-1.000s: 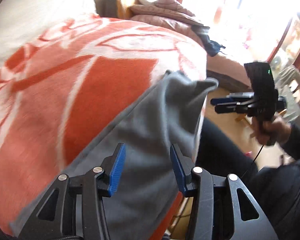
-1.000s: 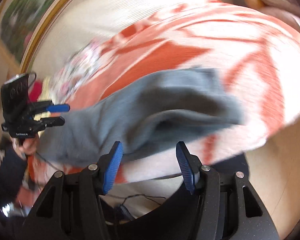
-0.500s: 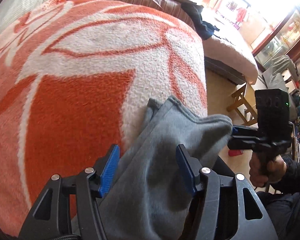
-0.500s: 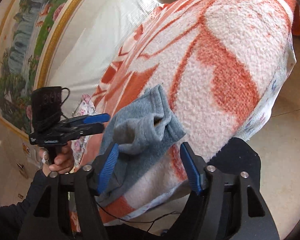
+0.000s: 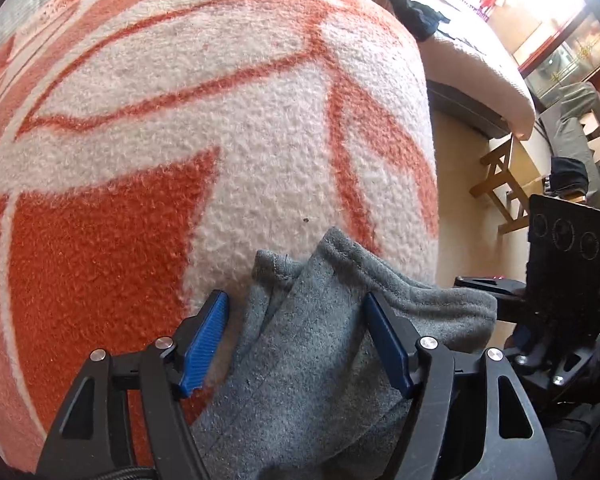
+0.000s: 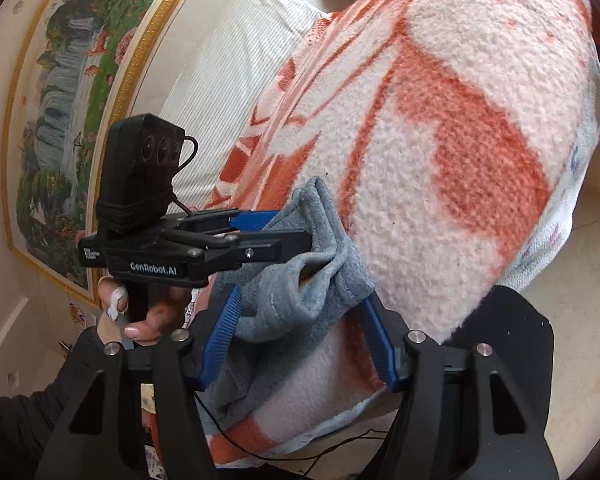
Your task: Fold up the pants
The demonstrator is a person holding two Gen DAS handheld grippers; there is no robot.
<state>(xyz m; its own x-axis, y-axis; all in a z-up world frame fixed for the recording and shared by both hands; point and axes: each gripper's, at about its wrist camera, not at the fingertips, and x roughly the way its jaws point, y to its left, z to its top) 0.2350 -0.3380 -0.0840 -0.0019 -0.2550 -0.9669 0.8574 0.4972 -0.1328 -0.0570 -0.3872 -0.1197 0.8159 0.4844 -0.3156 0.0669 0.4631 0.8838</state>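
Grey fleece pants lie folded near the front edge of an orange-and-white blanket, their cuffs pointing away from me. My left gripper points steeply down over them. Its jaws are opening and straddle the cloth without pinching it. In the right wrist view the left gripper hovers over the pants from the left. My right gripper comes in low from the blanket's edge. Its jaws are closing with the bunched hem between them, and the cloth still looks loose.
The blanket drapes down over the edge to a pale floor. A gilt-framed painting and a white ribbed cushion stand behind. A wooden stool and dark clothing are to the right. A hand holds the left gripper.
The left gripper swung down over the pants' cuffs and its jaws spread wider. The right gripper dropped and rolled in close, so the hem now sits between its jaws.
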